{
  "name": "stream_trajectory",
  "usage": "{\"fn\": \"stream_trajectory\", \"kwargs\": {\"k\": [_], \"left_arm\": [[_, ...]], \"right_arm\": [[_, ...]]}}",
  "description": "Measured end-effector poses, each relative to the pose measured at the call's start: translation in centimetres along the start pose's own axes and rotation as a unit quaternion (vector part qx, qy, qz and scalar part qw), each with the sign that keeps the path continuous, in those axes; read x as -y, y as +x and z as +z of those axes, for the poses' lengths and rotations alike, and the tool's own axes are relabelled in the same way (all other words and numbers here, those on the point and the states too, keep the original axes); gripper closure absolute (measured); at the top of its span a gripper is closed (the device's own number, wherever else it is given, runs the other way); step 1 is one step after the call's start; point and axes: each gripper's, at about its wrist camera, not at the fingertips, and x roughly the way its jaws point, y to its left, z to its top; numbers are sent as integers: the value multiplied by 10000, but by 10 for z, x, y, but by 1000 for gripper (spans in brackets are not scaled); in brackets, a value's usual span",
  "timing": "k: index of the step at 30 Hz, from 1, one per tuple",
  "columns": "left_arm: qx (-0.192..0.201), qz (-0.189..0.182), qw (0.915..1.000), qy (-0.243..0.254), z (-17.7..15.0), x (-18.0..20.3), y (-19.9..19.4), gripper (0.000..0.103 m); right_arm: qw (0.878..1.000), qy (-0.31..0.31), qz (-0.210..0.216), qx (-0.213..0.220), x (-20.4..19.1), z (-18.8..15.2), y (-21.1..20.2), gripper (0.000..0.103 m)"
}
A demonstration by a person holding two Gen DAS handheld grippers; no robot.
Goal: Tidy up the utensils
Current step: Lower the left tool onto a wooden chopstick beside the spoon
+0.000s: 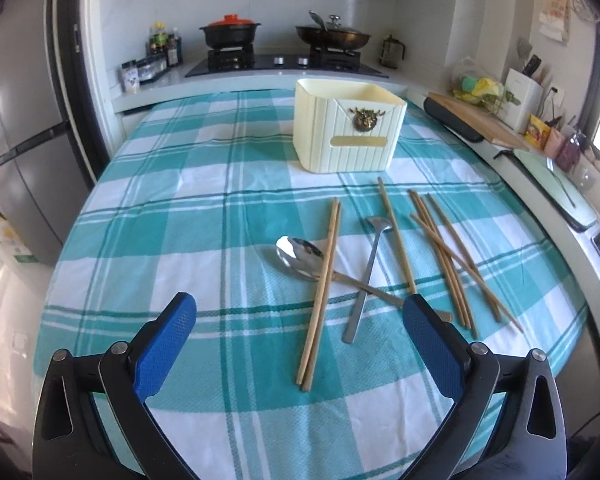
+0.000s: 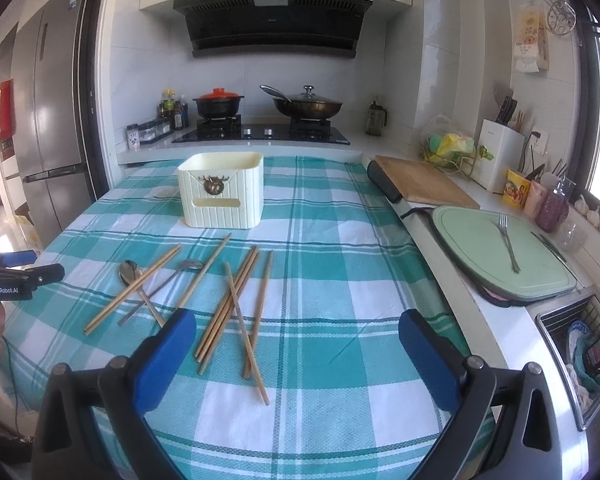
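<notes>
Scattered across teal-checked woven cloth [image 1: 204, 216]: slim wooden chopsticks [image 1: 320, 292], two shiny steel spoons [image 1: 300, 254]. Behind, ribbed cream plastic box [image 1: 346, 128], contents hidden. Left gripper [image 1: 300, 312] and right gripper [image 2: 298, 328] both spread wide, holding nothing.

Looking along the left gripper [image 1: 298, 312], jaws standing wide apart and empty above the checked cloth [image 1: 180, 216] covering the counter. Lying ahead: chopsticks [image 1: 320, 292] crossing a large spoon [image 1: 300, 258], a smaller spoon [image 1: 366, 280], more chopsticks [image 1: 444, 256] rightward. Standing beyond: cream holder [image 1: 346, 128].
</notes>
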Motion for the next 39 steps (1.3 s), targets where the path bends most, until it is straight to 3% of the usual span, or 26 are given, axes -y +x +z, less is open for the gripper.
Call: {"fn": "stream_trajectory", "kwargs": {"k": [3, 10, 20, 28, 30, 33, 37, 39], "left_arm": [[-95, -122, 9994, 303, 12, 0, 27, 0], [-685, 166, 9940, 835, 32, -4, 101, 1], [-1067, 582, 9826, 1404, 44, 0, 152, 1], [-1205, 380, 9816, 1431, 45, 1, 157, 0], [-1333, 546, 9767, 1589, 45, 4, 165, 2], [-1341, 447, 9779, 1540, 47, 1, 165, 3], [-1290, -35, 9837, 1253, 52, -6, 154, 6], [-1267, 14, 9849, 1180, 54, -7, 153, 6]], "right_arm": [[9999, 70, 67, -131, 1, 0, 12, 0], [9991, 152, 189, -339, -5, -2, 29, 0], [9986, 96, 240, -472, -12, 0, 39, 0], [9983, 92, 226, -536, -10, 1, 50, 0], [9981, 69, 182, -584, -9, 1, 56, 0], [9979, 135, 148, -609, -4, 2, 61, 0], [9979, 205, 158, -596, -2, 1, 61, 0], [9977, 202, 155, -625, -3, 0, 62, 0]]}}
